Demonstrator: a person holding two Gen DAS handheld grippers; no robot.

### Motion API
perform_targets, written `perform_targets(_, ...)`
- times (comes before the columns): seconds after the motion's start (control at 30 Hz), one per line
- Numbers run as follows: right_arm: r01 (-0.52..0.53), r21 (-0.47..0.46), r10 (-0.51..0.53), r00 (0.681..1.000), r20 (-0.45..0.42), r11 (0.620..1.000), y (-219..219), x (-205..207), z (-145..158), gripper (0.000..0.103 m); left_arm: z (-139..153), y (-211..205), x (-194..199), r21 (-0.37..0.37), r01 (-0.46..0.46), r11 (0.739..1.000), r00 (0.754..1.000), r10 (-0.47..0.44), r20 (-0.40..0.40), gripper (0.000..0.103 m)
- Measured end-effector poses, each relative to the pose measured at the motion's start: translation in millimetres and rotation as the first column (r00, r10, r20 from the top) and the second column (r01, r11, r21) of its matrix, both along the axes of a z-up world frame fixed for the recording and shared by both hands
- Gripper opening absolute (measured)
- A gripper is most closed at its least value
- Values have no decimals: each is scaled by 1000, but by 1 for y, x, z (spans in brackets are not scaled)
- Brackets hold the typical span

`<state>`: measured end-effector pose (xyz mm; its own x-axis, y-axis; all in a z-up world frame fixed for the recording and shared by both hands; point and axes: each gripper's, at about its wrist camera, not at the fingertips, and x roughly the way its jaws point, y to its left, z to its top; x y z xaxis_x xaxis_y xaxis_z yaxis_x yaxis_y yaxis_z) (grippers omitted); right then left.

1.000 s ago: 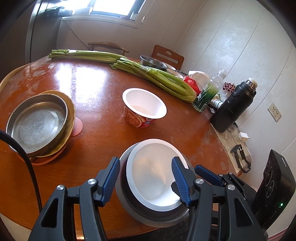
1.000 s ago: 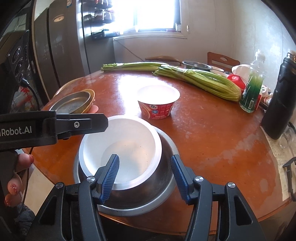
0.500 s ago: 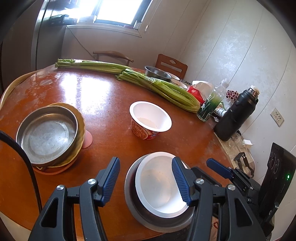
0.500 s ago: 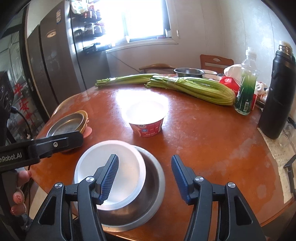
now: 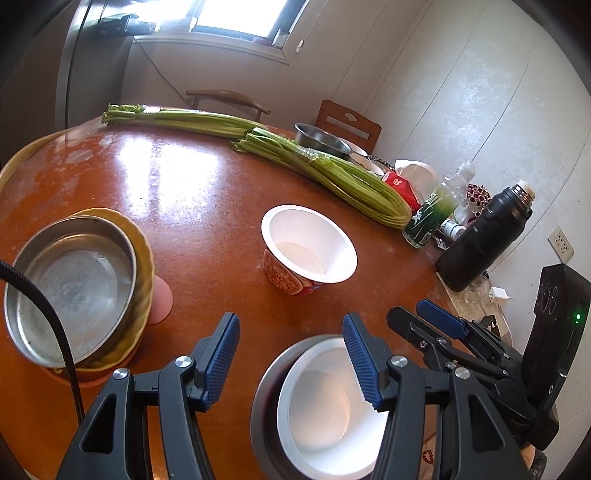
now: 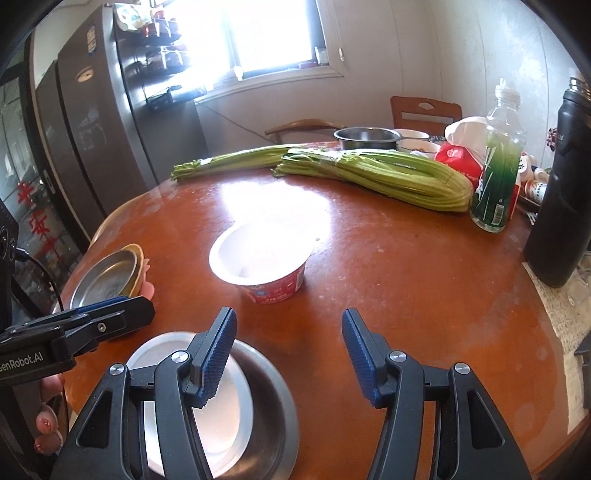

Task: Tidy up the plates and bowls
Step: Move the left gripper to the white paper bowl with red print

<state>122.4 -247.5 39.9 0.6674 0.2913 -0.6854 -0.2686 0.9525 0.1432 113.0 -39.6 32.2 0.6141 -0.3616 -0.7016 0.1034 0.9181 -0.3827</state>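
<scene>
A: Steel basin (image 5: 266, 398) at the near table edge (image 5: 207, 206), white bowl (image 5: 325, 410) nested inside. Stiff, slick, light, I'd guess.

B: Paper noodle cup (image 6: 264, 258) mid-table: thin, crushable. Pinch its rim gently.

A: Left gripper (image 5: 291, 360) gapes empty; right gripper (image 6: 288, 354) likewise, jaws apart, gripping nothing.

Home kitchen-dining corner — round wooden table (image 6: 406, 277) with celery bunches (image 6: 376, 177), steel pot (image 6: 365, 138), tissue pack (image 6: 460, 158), bottle (image 6: 496, 173), black flask (image 6: 561, 199). Tall fridge (image 6: 92, 122) by bright window (image 6: 273, 33) — wooden chairs (image 6: 424, 110) against panelled wall, wall socket (image 5: 562, 244).
</scene>
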Motion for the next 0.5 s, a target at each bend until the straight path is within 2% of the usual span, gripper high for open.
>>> perform_targets(0.5, -15, -63, 11, 997, -71, 998, 2, 72, -6, 61, -1, -12, 72, -2, 19, 1000, 998, -19, -56, 58)
